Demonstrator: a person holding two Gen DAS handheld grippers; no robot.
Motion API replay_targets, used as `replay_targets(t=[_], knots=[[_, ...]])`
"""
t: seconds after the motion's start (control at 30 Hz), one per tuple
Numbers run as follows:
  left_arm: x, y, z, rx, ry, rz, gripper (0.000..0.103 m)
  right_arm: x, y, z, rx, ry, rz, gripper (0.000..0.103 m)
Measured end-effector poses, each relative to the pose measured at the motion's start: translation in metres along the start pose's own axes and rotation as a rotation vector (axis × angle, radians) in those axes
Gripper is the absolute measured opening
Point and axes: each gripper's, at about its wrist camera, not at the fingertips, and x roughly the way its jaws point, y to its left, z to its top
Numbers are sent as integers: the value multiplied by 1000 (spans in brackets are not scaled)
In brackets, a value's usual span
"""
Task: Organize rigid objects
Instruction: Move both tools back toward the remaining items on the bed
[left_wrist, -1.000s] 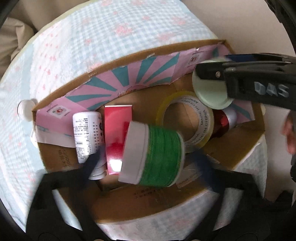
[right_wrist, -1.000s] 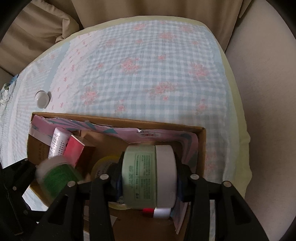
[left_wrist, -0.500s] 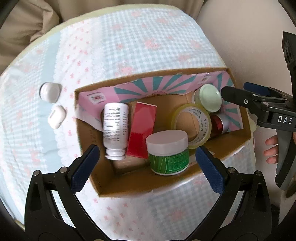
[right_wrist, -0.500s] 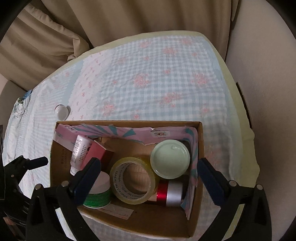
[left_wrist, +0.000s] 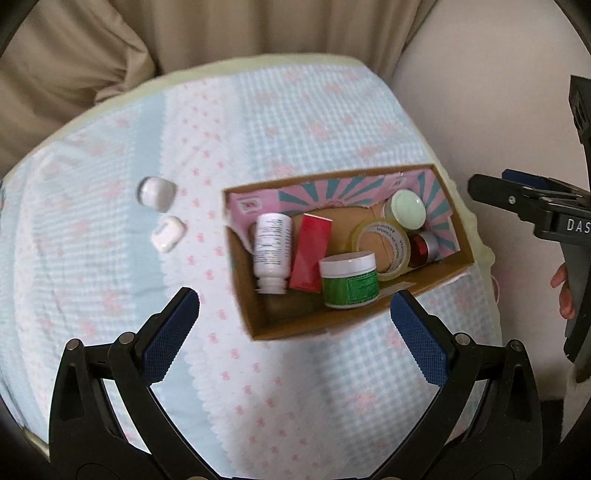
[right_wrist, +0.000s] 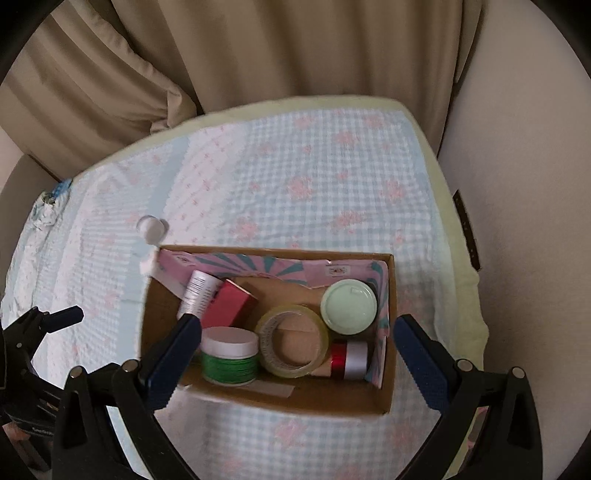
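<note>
A cardboard box (left_wrist: 354, 317) (right_wrist: 280, 400) sits on the checked cloth. It holds a white bottle (left_wrist: 272, 248) (right_wrist: 199, 288), a red box (left_wrist: 310, 255) (right_wrist: 231, 303), a green jar with a white lid (left_wrist: 349, 281) (right_wrist: 229, 354), a tape roll (left_wrist: 382, 247) (right_wrist: 293, 339), a pale green lidded jar (left_wrist: 405, 213) (right_wrist: 349, 306) and a red and silver tin (left_wrist: 424, 248) (right_wrist: 349, 360). My left gripper (left_wrist: 295, 334) is open and empty, above the cloth near the box. My right gripper (right_wrist: 297, 360) is open and empty above the box.
A small white round jar (left_wrist: 157, 192) (right_wrist: 150, 229) and a white earbud case (left_wrist: 167, 233) lie on the cloth left of the box. Beige curtains (right_wrist: 258, 48) hang behind the table. A pale wall (right_wrist: 517, 184) is on the right.
Both grippers let go of their jars, green into the box front and pale green at the back right, and then pulled back and up, open.
</note>
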Motion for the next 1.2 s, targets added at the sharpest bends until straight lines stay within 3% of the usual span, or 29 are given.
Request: replay_targets(t=[0.33,0.53,0.9,1.2], knots=[[-85,90,-36,-41,-93,24,103,-69,94,-21,-110,-70,-114,103],[-115,157,-58,-51,-118,-12,103,-89,169,-44,-100,-114,-166,103],[-153,269,-62,22,-158,10,103,-71,278,-75,38,-134,-162,103],[-118,314,-15,78,-130,-12,103,-27,333,-69,144,-138,-207,103]])
